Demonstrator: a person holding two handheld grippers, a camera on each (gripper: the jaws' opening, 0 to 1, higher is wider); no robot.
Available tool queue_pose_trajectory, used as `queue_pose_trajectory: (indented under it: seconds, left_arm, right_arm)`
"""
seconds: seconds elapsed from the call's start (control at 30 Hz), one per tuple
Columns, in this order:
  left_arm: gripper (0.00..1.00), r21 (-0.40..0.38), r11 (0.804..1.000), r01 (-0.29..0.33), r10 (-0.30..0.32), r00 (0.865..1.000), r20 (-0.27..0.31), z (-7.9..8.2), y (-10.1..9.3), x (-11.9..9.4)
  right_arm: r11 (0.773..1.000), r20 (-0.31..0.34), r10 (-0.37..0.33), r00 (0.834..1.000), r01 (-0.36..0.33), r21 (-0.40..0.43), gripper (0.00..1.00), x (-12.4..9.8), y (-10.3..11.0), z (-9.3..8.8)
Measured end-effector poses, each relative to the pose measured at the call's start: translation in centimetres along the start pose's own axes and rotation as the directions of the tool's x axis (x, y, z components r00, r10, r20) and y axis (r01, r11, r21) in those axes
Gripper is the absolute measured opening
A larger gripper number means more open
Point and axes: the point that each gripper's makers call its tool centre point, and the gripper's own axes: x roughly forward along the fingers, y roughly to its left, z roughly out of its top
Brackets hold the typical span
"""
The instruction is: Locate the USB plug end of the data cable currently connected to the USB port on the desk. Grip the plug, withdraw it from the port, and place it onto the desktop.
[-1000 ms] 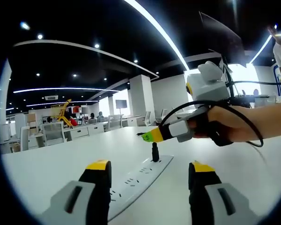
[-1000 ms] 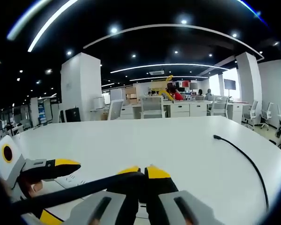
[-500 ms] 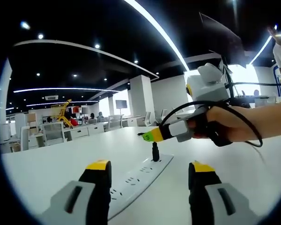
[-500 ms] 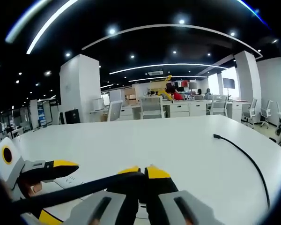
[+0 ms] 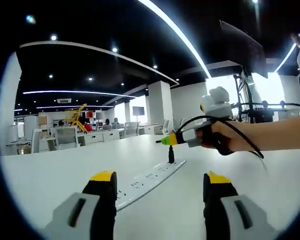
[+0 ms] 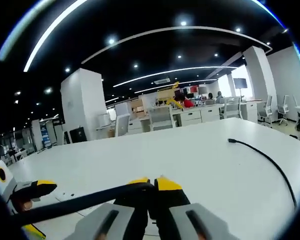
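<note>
Right gripper (image 5: 166,140), jaws pinched together, hovers just above the black USB plug (image 5: 170,155) seated upright in the power strip (image 5: 142,182); left gripper (image 5: 157,180), jaws wide and empty, has drawn back from it, so the plug remains unpulled

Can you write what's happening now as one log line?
right gripper: shut on cable | USB plug: in power strip | left gripper: open
</note>
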Motion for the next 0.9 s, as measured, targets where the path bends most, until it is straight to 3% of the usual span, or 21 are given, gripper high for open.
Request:
queue_pose_trajectory:
  seconds: [0.37, 0.63, 0.73, 0.9]
  left_arm:
    - [0.69, 0.004, 0.999, 0.035, -0.035, 0.999, 0.001, -0.4, -0.2, 0.0]
    - [0.69, 0.012, 0.999, 0.042, -0.042, 0.999, -0.008, -0.7, -0.3, 0.2]
    - [0.69, 0.008, 0.999, 0.039, -0.039, 0.999, -0.007, -0.7, -0.2, 0.2]
    - [0.68, 0.01, 0.999, 0.041, -0.041, 0.999, -0.009, -0.7, -0.2, 0.2]
  right_arm:
    - [0.996, -0.039, -0.026, 0.999, 0.023, -0.083, 0.05, 0.0, 0.6, -0.4]
    - [0.971, -0.082, -0.057, 0.995, 0.036, -0.237, 0.04, 0.7, 1.2, -0.4]
    - [0.972, -0.085, -0.055, 0.995, 0.034, -0.232, 0.04, 0.7, 1.0, -0.4]
    - [0.994, -0.061, -0.036, 0.997, 0.029, -0.107, 0.04, 0.5, 0.3, -0.4]
